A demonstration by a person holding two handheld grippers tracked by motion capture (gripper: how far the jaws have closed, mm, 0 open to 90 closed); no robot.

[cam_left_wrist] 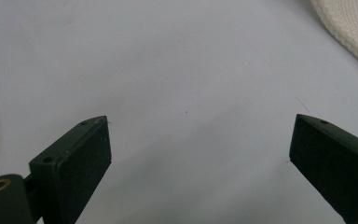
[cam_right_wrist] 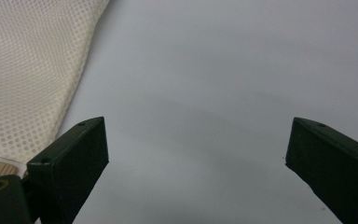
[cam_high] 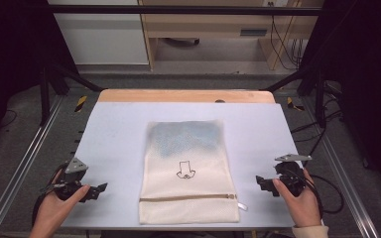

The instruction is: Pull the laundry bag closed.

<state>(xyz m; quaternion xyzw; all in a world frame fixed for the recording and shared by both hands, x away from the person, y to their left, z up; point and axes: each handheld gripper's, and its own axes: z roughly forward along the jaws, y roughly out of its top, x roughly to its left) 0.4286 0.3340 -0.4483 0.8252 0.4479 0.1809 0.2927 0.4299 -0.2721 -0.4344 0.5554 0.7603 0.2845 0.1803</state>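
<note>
Mesh bag [cam_high: 188, 171] flat mid-tabletop [cam_high: 114, 129], reaching to near edge, zipper [cam_high: 188, 197] end nearest, zipper shut, pull [cam_high: 241, 205] at bag's right corner. Bluish content faint through far half; small black print [cam_high: 185, 170] at centre. Left gripper [cam_high: 98, 190] near front-left corner, jaws wide open, empty, over bare tabletop, well apart from bag. Right gripper [cam_high: 261, 183] near front-right corner, jaws wide open, empty, just beside bag's right edge, not touching. Each held in one hand.
</note>
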